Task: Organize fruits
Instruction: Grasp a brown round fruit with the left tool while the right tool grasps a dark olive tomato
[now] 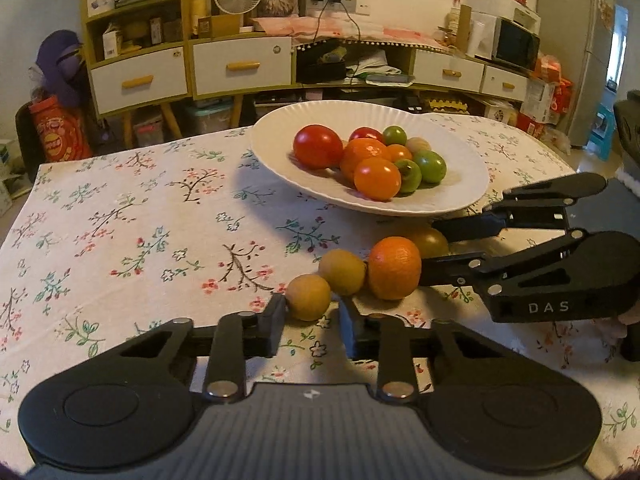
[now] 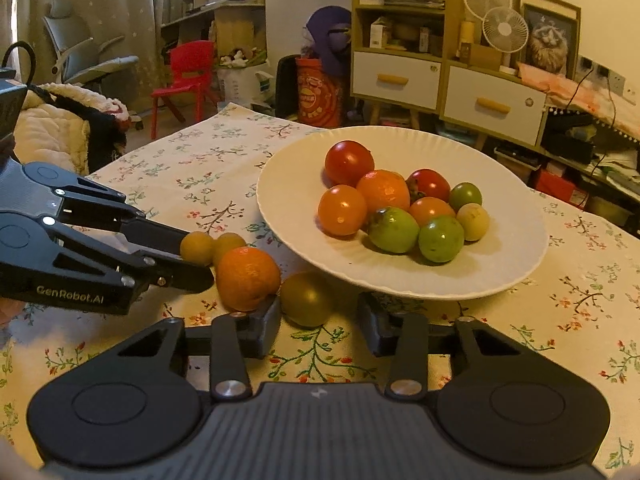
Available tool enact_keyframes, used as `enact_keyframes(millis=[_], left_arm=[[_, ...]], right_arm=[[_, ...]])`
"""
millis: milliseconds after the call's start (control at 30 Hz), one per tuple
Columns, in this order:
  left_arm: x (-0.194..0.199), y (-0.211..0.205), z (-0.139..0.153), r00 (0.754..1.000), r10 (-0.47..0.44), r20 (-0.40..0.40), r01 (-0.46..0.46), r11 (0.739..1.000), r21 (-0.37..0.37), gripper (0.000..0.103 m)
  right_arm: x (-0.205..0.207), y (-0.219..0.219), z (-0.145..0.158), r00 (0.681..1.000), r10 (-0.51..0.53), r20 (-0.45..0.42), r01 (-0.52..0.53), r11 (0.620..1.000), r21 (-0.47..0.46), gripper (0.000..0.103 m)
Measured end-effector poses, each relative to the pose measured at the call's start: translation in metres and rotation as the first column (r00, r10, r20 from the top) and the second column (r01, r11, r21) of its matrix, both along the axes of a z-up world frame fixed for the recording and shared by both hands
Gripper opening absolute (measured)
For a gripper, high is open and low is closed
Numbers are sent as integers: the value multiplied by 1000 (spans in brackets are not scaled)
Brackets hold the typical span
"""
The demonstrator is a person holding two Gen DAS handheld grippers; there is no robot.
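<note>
A white plate on the floral cloth holds several red, orange and green fruits. Four loose fruits lie in front of it. My left gripper is shut on the small yellow fruit. A second yellow fruit and an orange mandarin lie beside it. My right gripper straddles the olive-green fruit. Its left finger touches the fruit, and a gap shows at the right finger.
The plate's near rim overhangs the olive-green fruit. The two grippers meet at an angle around the loose fruits, with the mandarin between them. The tablecloth stretches bare to the left. Cabinets and a red chair stand beyond the table.
</note>
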State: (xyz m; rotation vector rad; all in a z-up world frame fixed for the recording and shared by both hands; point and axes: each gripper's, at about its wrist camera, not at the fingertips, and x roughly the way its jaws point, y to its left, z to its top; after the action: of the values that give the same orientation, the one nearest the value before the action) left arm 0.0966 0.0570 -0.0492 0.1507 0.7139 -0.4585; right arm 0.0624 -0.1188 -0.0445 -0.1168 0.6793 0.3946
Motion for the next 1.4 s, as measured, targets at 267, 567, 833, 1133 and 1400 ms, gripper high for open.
enact_keyframes(millis=[267, 567, 833, 1133, 1400], left_arm=[[-10, 3, 0, 1000, -3, -13, 2, 1000, -15, 19], [-24, 8, -1, 1000, -11, -21, 11, 999, -32, 19], [-29, 10, 2, 999, -9, -36, 7, 998, -55, 18], [-32, 4, 7, 999, -21, -25, 19, 997, -79, 18], [-29, -5, 19, 1000, -29, 3, 30, 995, -97, 18]], right_arm=[[-5, 2, 2, 1000, 25, -13, -25, 999, 21, 25], [-21, 1, 4, 999, 28, -31, -27, 999, 37, 25], [-29, 3, 7, 998, 47, -42, -45, 998, 47, 25], [-35, 3, 13, 998, 57, -26, -55, 997, 59, 25], [-34, -1, 22, 999, 39, -1, -38, 996, 77, 25]])
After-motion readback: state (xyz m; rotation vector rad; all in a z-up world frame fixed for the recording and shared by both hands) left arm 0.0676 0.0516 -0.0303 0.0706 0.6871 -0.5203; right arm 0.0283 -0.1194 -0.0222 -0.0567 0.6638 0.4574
